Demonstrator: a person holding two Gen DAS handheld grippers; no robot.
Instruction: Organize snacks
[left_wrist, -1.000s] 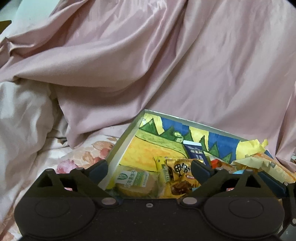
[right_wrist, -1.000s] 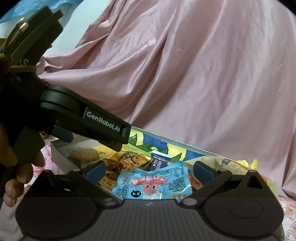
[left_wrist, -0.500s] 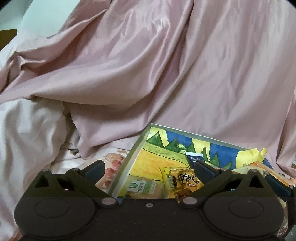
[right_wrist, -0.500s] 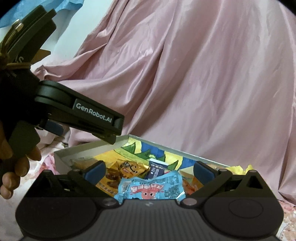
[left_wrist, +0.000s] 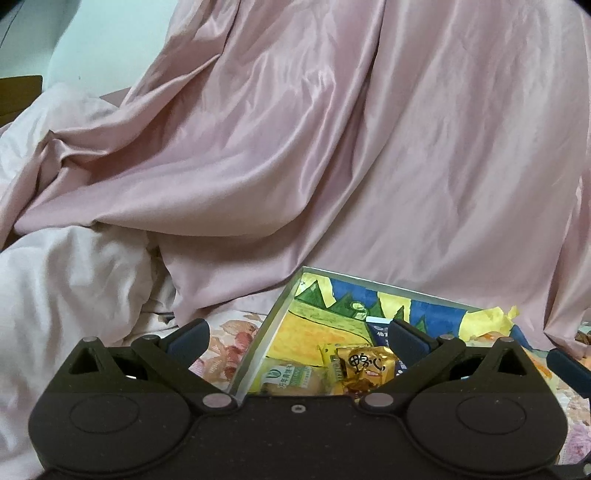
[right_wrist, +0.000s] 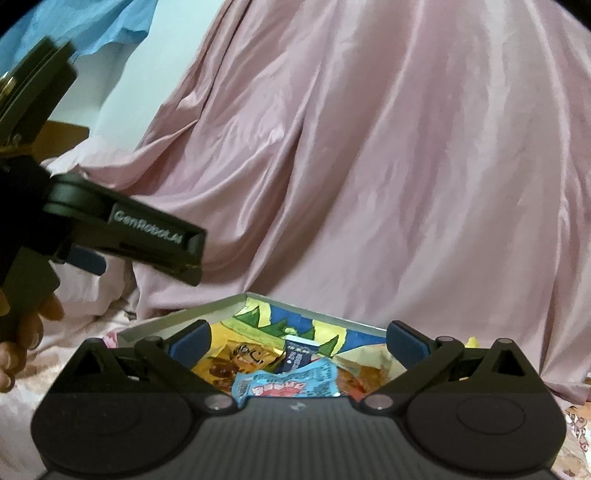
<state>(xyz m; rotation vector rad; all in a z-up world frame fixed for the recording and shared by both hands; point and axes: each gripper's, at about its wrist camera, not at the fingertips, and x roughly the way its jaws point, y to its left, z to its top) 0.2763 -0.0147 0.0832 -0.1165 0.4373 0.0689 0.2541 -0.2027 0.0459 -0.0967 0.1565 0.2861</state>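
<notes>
Both grippers held above a shallow open box (right_wrist: 173, 320) with a painted yellow, green and blue lining, resting on the bed against draped pink satin fabric (left_wrist: 332, 166). The left gripper (left_wrist: 297, 334) and right gripper (right_wrist: 298, 338) are spread apart, grasping nothing. Snacks lie heaped in the box: a gold foil packet (left_wrist: 364, 365), a pale green wrapped cake (left_wrist: 288, 380), a light blue crinkled packet (right_wrist: 288, 384). One top-lying packet is best approached from above and pinched at its edge.

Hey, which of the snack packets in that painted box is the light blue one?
The crinkly packet with red lettering, lying closest to the right hand-held gripper. The gold-brown packet and the dark blue carton lie behind it.
</notes>
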